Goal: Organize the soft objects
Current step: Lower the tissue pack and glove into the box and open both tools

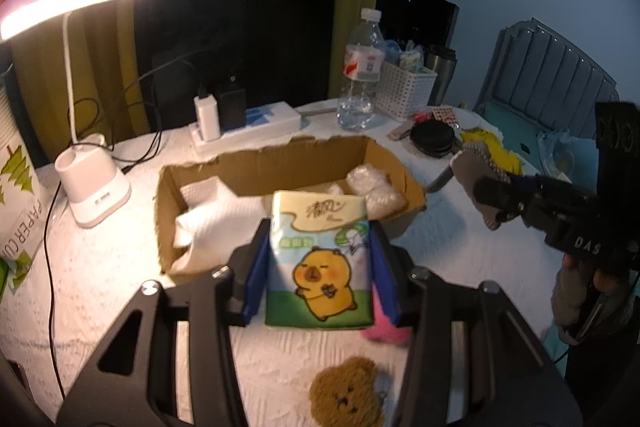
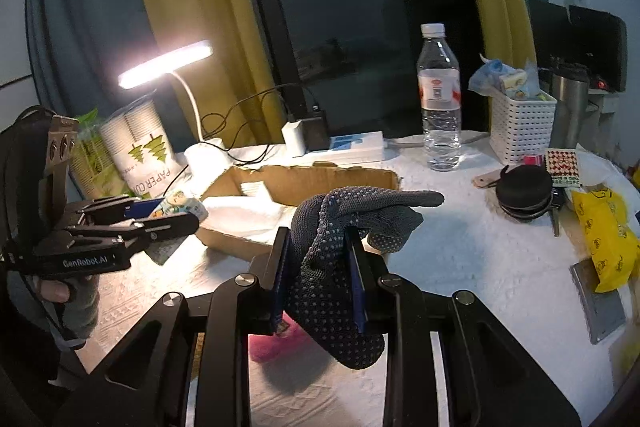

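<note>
My left gripper (image 1: 320, 255) is shut on a tissue pack (image 1: 320, 259) printed with a yellow capybara, held in the air just in front of an open cardboard box (image 1: 200, 171). The box holds white folded cloth (image 1: 216, 219) and clear wrapped packs (image 1: 372, 187). My right gripper (image 2: 320, 251) is shut on a dark grey dotted glove (image 2: 340, 247), lifted over the table to the right of the box (image 2: 320, 179). In the left wrist view the right gripper (image 1: 476, 183) shows with the glove (image 1: 474, 163). A brown bear-shaped plush (image 1: 348, 395) and a pink soft thing (image 1: 384, 331) lie on the table below.
A lit desk lamp (image 1: 92, 195) stands left of the box, with a power strip (image 1: 248, 131) and cables behind it. A water bottle (image 2: 440, 99), white basket (image 2: 520, 131), black round case (image 2: 524, 191) and yellow bag (image 2: 608, 243) crowd the right. A paper cup sleeve (image 2: 140, 147) stands at left.
</note>
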The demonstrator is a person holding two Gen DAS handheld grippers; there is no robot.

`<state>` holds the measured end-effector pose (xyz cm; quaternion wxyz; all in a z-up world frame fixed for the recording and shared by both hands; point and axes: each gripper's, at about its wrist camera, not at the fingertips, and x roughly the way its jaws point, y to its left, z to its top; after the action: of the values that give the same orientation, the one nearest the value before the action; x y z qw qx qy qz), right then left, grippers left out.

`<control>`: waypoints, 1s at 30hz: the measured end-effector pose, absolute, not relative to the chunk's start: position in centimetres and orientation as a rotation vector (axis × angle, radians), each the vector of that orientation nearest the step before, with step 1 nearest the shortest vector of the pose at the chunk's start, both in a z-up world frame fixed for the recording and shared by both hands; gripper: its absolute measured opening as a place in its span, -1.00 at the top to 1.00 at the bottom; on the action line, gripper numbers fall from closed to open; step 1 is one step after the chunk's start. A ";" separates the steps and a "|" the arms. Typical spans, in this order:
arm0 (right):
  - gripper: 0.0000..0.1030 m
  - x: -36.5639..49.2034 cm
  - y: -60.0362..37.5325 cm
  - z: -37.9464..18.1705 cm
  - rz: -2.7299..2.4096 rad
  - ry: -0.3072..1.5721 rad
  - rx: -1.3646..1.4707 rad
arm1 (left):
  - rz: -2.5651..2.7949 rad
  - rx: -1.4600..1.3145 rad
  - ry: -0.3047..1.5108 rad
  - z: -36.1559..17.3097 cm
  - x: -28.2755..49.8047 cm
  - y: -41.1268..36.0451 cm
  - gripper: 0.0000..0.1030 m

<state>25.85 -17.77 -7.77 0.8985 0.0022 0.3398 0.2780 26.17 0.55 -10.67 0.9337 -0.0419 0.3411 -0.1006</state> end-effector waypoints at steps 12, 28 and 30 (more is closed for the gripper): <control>0.46 28.2 -20.1 -8.4 0.561 0.695 0.031 | -0.153 -0.093 0.706 -11.7 31.4 -0.1 0.09; 0.45 31.3 -16.3 -8.5 0.603 0.690 -0.017 | -0.089 -0.113 0.741 -15.3 34.0 3.0 0.07; 0.45 31.9 -15.1 -8.7 0.619 0.692 -0.023 | -0.088 -0.118 0.746 -15.7 34.2 3.4 0.07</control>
<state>31.90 -15.11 -8.66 0.8940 -0.0110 0.3337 0.2987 34.22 3.36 -15.67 0.9285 -0.0575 0.3642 -0.0430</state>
